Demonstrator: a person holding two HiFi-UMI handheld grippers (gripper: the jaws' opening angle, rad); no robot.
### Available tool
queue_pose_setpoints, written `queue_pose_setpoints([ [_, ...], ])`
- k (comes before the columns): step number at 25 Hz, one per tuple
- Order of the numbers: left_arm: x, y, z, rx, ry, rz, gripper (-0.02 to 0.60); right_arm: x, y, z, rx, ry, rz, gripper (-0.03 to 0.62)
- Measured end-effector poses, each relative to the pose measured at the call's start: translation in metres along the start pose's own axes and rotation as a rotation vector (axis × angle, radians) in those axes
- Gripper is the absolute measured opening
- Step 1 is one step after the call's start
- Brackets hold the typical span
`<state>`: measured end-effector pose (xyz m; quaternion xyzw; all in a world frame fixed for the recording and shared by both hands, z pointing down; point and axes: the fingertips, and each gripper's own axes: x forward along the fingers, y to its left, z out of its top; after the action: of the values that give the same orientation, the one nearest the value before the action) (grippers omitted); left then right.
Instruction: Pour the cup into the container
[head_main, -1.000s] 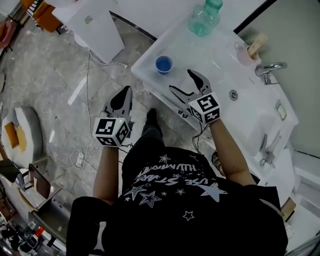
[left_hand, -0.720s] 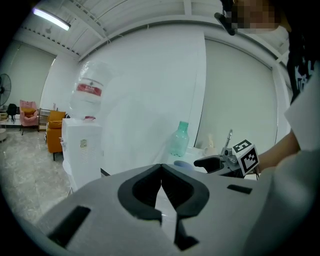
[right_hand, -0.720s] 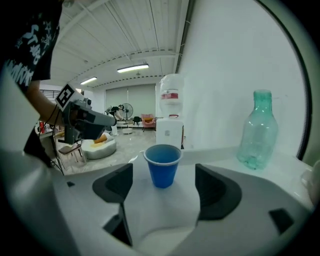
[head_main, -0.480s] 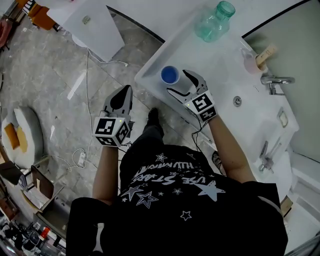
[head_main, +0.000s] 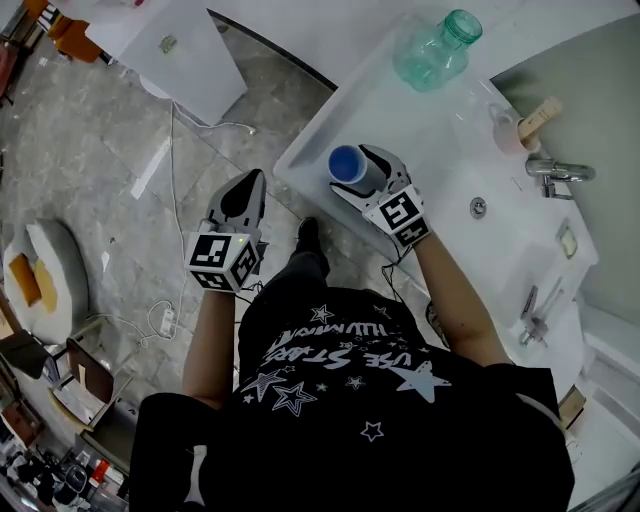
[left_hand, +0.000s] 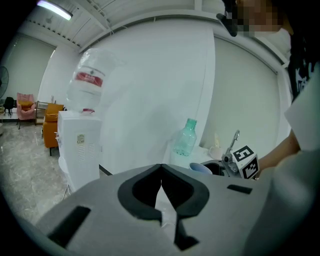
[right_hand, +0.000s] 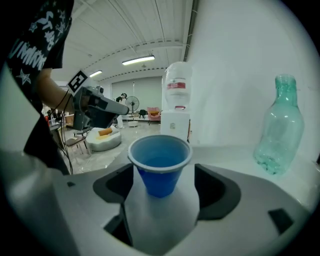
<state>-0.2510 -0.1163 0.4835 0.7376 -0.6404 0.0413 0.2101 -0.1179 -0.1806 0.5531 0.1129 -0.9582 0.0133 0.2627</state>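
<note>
A blue cup (head_main: 347, 163) stands near the front corner of the white counter (head_main: 440, 150), with liquid inside it. My right gripper (head_main: 358, 172) is open, one jaw on each side of the cup. In the right gripper view the cup (right_hand: 160, 162) sits between the pads (right_hand: 212, 190) with small gaps on both sides. A clear green bottle (head_main: 437, 50) stands at the counter's far end, beyond and right of the cup (right_hand: 280, 130). My left gripper (head_main: 246, 190) is shut and empty, held over the floor left of the counter; its tips meet (left_hand: 161, 170).
A white water dispenser (head_main: 185, 50) stands on the floor to the left. On the counter are a sink with a drain (head_main: 478, 207), a tap (head_main: 560, 172) and a pink cup (head_main: 510, 128). Cables (head_main: 175, 180) and a cushion (head_main: 40, 270) lie on the floor.
My right gripper has moved forward and left along the counter until its jaws straddle the blue cup. The left gripper has stayed where it was.
</note>
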Motion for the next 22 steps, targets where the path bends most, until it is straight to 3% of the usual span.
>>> queue_pose_setpoints([
  [10,0.023,0.000,0.010,0.027,0.018,-0.043,0.009,0.012,0.004,0.006,-0.022,-0.013,0.022,0.317],
  [22,0.037,-0.004,0.014,0.045,0.025,-0.073,0.009,0.010,0.003,0.007,0.003,-0.027,0.018,0.291],
])
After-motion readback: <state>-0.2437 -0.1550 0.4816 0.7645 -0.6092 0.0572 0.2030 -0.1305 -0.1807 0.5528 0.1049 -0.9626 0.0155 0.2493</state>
